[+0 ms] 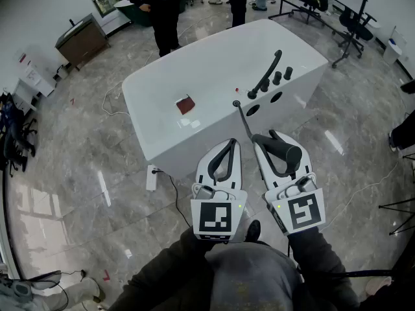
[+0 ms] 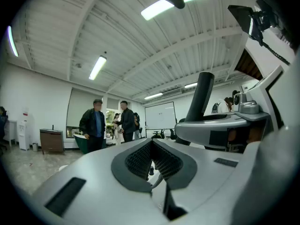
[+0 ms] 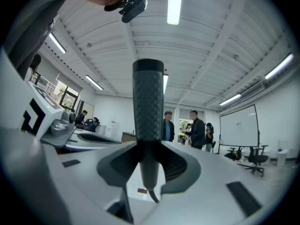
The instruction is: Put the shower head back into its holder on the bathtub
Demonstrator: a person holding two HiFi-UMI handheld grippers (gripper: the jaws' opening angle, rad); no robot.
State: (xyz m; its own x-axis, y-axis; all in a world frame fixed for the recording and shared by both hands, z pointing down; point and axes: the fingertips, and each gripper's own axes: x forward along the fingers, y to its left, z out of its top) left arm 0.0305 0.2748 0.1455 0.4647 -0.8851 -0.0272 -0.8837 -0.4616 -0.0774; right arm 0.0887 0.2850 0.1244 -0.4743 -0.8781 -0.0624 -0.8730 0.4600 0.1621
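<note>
Shower head, clamped upright in the right gripper at lower centre, sits short of the white bathtub, its hose leading to the black fittings, seemingly ready for return, while the left gripper is closed on nothing.

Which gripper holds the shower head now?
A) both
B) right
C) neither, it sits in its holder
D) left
B: the right gripper is shut on the shower head, while the left gripper is shut on nothing.
</note>
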